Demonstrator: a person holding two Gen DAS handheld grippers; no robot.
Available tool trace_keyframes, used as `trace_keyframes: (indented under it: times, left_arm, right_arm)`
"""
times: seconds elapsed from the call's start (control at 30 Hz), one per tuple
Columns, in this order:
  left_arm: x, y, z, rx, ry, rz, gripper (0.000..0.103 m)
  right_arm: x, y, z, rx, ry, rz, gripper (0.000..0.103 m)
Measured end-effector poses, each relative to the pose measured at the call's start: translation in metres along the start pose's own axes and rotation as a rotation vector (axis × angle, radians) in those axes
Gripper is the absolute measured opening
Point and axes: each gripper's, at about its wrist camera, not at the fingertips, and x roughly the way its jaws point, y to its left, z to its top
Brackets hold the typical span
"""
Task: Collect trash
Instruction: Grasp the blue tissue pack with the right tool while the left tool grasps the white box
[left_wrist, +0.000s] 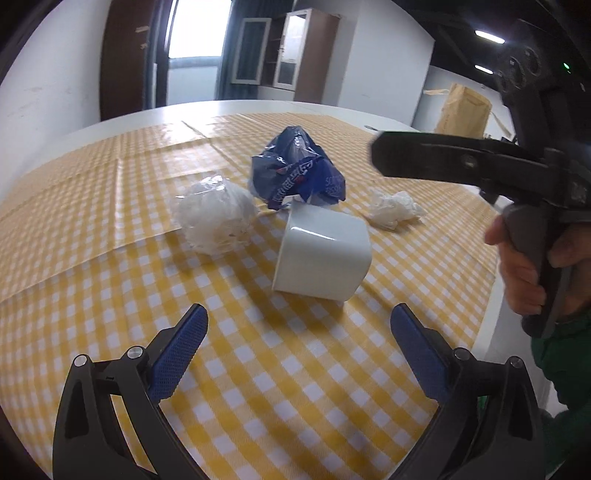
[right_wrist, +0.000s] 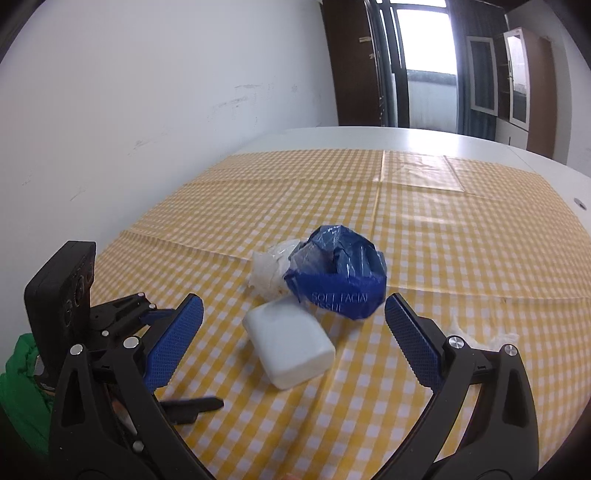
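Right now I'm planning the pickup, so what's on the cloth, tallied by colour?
White: 3, a bin, a clear-white bag, a glove
Blue: 1, a tissue wrapper
Total: 4

Both handheld tools are matte black plastic frames with silver screw heads at the pivots, and their jaws carry blue, finely textured pads (left_wrist: 181, 354). The right hand (left_wrist: 524, 269) wraps a dark pistol grip; the sleeve (left_wrist: 565, 354) is green.
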Motion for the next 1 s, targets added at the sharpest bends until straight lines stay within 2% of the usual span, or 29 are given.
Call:
trace_keyframes:
  times: [0.1, 0.17, 0.27, 0.4, 0.57, 0.67, 0.7, 0.77, 0.83, 0.87, 0.9, 0.93, 1.0]
  left_arm:
    - [0.009, -0.001, 0.007, 0.014, 0.030, -0.047, 0.097]
    - [0.013, -0.003, 0.012, 0.038, 0.039, -0.032, 0.097]
    - [0.018, -0.004, 0.020, 0.066, 0.039, -0.055, 0.097]
    - [0.033, -0.006, 0.034, 0.097, 0.043, -0.114, 0.097]
    - [0.036, -0.019, 0.035, 0.104, 0.054, -0.201, 0.093]
    - [0.031, -0.036, 0.029, 0.137, 0.048, -0.225, 0.085]
    - [0.031, -0.040, 0.027, 0.141, 0.049, -0.237, 0.081]
    - [0.029, -0.048, 0.025, 0.141, 0.048, -0.259, 0.075]
    - [0.030, -0.054, 0.022, 0.135, 0.056, -0.267, 0.062]
    - [0.032, -0.057, 0.020, 0.135, 0.064, -0.260, 0.054]
    - [0.033, -0.059, 0.019, 0.133, 0.068, -0.248, 0.040]
    - [0.033, -0.061, 0.017, 0.129, 0.071, -0.235, 0.021]
    - [0.033, -0.059, 0.012, 0.098, 0.073, -0.190, 0.005]
  right_arm:
    - [0.014, -0.005, 0.008, 0.004, 0.022, -0.023, 0.094]
    - [0.024, -0.011, 0.011, 0.010, 0.041, -0.033, 0.094]
    - [0.035, -0.016, 0.013, 0.017, 0.072, -0.032, 0.091]
    - [0.048, -0.023, 0.014, 0.040, 0.114, -0.031, 0.081]
    - [0.049, -0.029, 0.010, 0.057, 0.136, -0.006, 0.057]
    - [0.048, -0.034, 0.009, 0.038, 0.141, -0.024, 0.032]
    - [0.047, -0.034, 0.008, 0.037, 0.143, -0.021, 0.020]
    - [0.045, -0.033, 0.007, 0.025, 0.136, -0.020, 0.016]
    - [0.042, -0.031, 0.005, 0.013, 0.129, -0.023, 0.012]
    - [0.040, -0.032, 0.004, 0.010, 0.123, -0.029, 0.012]
    - [0.039, -0.032, 0.004, 0.002, 0.117, -0.039, 0.012]
    - [0.036, -0.032, 0.003, -0.004, 0.110, -0.049, 0.011]
    - [0.031, -0.033, 0.002, -0.012, 0.098, -0.063, 0.011]
